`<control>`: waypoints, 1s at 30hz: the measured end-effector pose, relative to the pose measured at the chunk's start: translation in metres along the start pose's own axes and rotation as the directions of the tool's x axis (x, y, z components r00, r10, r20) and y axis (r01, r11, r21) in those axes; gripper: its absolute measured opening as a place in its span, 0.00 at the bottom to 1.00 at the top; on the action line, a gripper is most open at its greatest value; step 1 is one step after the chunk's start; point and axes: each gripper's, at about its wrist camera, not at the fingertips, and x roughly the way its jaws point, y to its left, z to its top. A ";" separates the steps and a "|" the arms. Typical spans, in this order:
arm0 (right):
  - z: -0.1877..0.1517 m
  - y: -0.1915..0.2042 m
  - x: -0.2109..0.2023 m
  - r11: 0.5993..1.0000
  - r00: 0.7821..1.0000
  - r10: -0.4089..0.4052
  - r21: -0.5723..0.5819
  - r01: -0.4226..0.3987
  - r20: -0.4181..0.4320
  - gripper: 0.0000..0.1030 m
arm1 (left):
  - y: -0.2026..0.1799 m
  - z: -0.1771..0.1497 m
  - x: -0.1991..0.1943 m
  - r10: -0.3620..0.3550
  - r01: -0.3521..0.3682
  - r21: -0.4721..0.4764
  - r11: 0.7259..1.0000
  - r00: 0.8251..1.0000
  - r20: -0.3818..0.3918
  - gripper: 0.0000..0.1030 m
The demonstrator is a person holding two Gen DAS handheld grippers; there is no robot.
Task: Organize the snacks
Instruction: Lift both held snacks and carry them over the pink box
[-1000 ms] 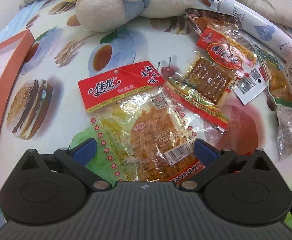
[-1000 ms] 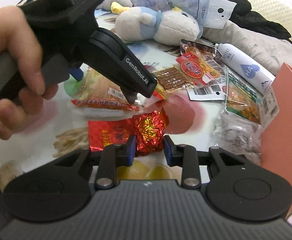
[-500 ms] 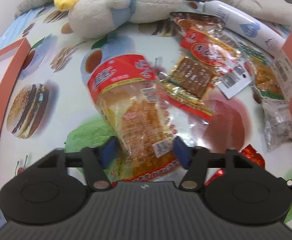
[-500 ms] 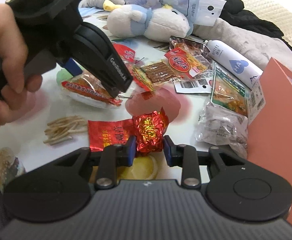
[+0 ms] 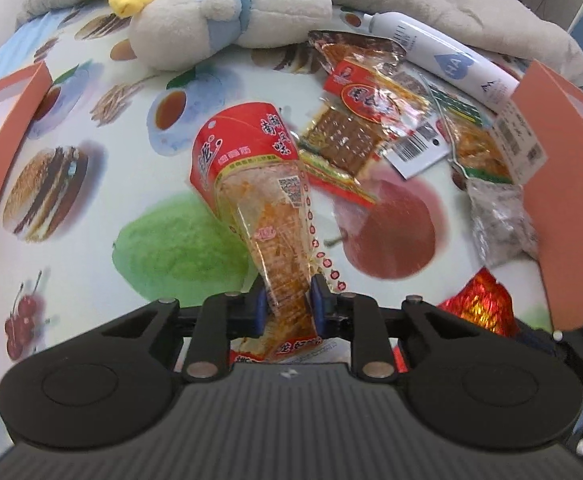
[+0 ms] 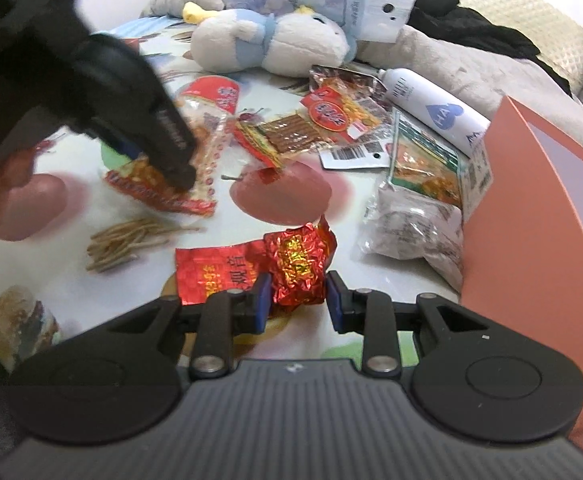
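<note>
I am closing my left gripper [image 5: 286, 305] onto the red-topped clear snack packet [image 5: 269, 216], squeezing it narrow and lifting it beside the apple print [image 5: 391, 236].

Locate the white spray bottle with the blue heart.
In both wrist views the white spray bottle lies at the upper right, between the plush toy and the orange box, just behind the snack packets.

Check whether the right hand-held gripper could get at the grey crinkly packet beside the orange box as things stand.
Probably not yet: the right hand-held gripper is shut on the red foil packet. The way to the grey packet looks free, though.
</note>
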 end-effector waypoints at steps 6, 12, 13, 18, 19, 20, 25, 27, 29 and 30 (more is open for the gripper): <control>0.001 -0.012 -0.013 0.995 1.000 -0.016 0.095 0.018 -0.014 0.31 | 0.009 -0.014 -0.020 -0.038 0.038 -0.028 0.999 0.999 0.003 0.24; 0.006 -0.022 -0.033 0.986 0.999 -0.034 0.166 0.035 -0.007 0.31 | 0.012 -0.020 -0.045 -0.095 0.096 -0.051 0.994 0.995 0.023 0.25; 0.008 -0.025 -0.037 0.981 0.999 -0.043 0.188 0.044 -0.010 0.31 | 0.010 -0.021 -0.050 -0.102 0.103 -0.047 0.994 0.994 0.030 0.25; 0.019 -0.034 -0.056 0.969 0.998 -0.062 0.240 0.059 0.006 0.31 | 0.004 -0.016 -0.072 -0.160 0.163 -0.060 0.985 0.986 0.049 0.25; 0.021 -0.036 -0.060 0.965 0.998 -0.061 0.256 0.056 0.010 0.31 | 0.002 -0.014 -0.077 -0.166 0.169 -0.063 0.984 0.985 0.054 0.25; 0.023 -0.038 -0.064 0.961 0.998 -0.058 0.273 0.051 0.016 0.31 | -0.001 -0.012 -0.083 -0.163 0.167 -0.058 0.984 0.984 0.065 0.25; 0.035 -0.045 -0.091 0.950 0.995 -0.087 0.307 0.066 0.054 0.31 | -0.017 0.001 -0.111 -0.190 0.192 -0.011 0.981 0.976 0.105 0.25; 0.042 -0.048 -0.103 0.947 0.992 -0.103 0.311 0.075 0.075 0.31 | -0.023 0.006 -0.123 -0.199 0.200 0.002 0.980 0.972 0.126 0.25; 0.048 -0.053 -0.115 0.943 0.988 -0.119 0.322 0.082 0.096 0.31 | -0.029 0.012 -0.134 -0.219 0.220 0.007 0.975 0.965 0.142 0.25; 0.051 -0.056 -0.121 0.941 0.986 -0.128 0.329 0.086 0.108 0.31 | -0.032 0.015 -0.140 -0.227 0.227 0.013 0.974 0.963 0.148 0.25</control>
